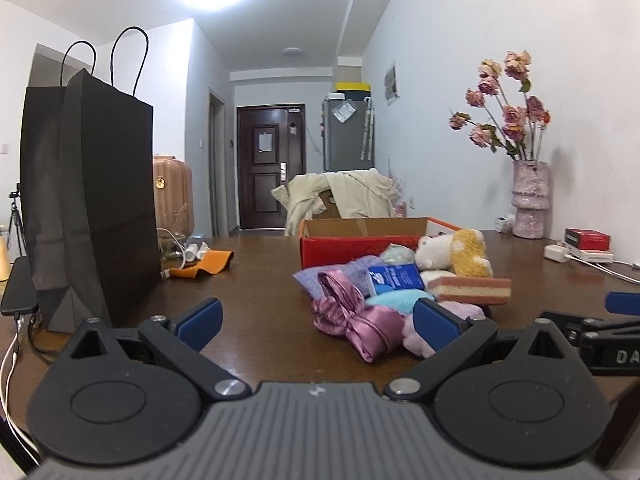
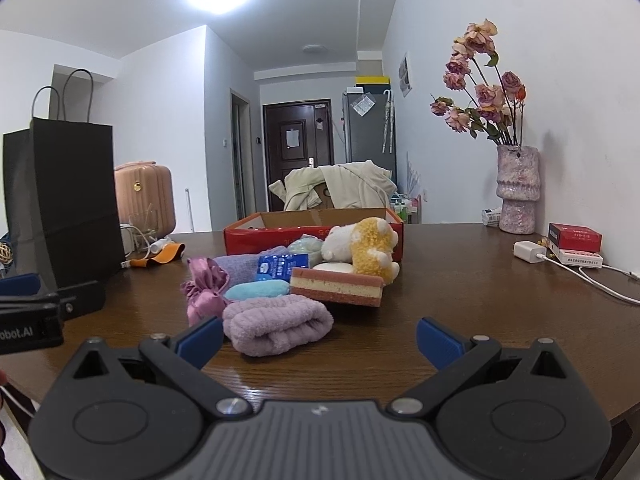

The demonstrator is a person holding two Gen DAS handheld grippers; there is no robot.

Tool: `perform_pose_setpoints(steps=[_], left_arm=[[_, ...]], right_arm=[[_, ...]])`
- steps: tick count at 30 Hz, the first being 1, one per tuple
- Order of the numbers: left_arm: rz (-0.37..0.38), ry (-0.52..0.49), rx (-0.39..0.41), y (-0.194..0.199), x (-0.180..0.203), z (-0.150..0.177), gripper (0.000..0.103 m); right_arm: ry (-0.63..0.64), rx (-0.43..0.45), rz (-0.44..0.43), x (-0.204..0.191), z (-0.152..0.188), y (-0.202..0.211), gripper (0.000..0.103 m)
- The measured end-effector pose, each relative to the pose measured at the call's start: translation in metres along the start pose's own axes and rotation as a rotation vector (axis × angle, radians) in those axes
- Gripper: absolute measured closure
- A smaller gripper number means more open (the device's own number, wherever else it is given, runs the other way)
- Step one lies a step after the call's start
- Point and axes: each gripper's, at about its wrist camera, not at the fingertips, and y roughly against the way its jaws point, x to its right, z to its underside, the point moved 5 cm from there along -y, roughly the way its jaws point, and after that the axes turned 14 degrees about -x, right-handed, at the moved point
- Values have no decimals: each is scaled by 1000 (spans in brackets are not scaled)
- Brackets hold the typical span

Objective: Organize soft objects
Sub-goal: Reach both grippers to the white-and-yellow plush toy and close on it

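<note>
The left gripper (image 1: 318, 322) is held low and level over the tabletop (image 1: 248, 304), its jaws spread wide with nothing between them; its right blue pad sits in front of the near edge of a heap of soft things. The right gripper (image 2: 318, 338) is posed the same way, low, level and facing forward, jaws wide apart and empty, with its left pad just beside a rolled lilac towel (image 2: 276, 322). The two grippers lie side by side, each showing at the edge of the other's view. The heap rests on the tabletop in front of an open red cardboard box (image 2: 256, 236): a shiny pink satin pouch (image 1: 352, 320), a pale blue cloth (image 2: 256, 290), a purple knitted cloth (image 2: 238, 264), a blue packet (image 1: 396, 278), a pink-and-cream layered sponge (image 2: 336, 286) and a white-and-yellow plush toy (image 2: 368, 248) leaning against the box. A tall black paper bag (image 1: 92, 208) stands upright well to the left. At the far right, near the wall, stand a vase of dried roses (image 2: 516, 192), a white charger (image 2: 528, 252) and a red box (image 2: 574, 238).
</note>
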Motion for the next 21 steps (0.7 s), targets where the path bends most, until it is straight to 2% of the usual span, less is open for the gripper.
perform_pose_setpoints(steps=[5, 9, 11, 14, 18, 21], left_arm=[[19, 22, 7, -21, 6, -20, 0], [71, 10, 7, -44, 18, -42, 0], [94, 10, 14, -56, 25, -53, 0], [147, -49, -12, -81, 40, -74, 0], [190, -83, -33, -121, 63, -108, 0], [183, -117, -44, -158, 82, -131, 0]], right_arm=[[-51, 8, -33, 15, -12, -13, 0], [-106, -66, -106, 34, -26, -36, 0], [-108, -71, -84, 43, -35, -47, 0], [-74, -83, -70, 53, -55, -67, 0], [-21, -103, -58, 64, -91, -108, 8], [41, -133, -32, 67, -115, -146, 21]])
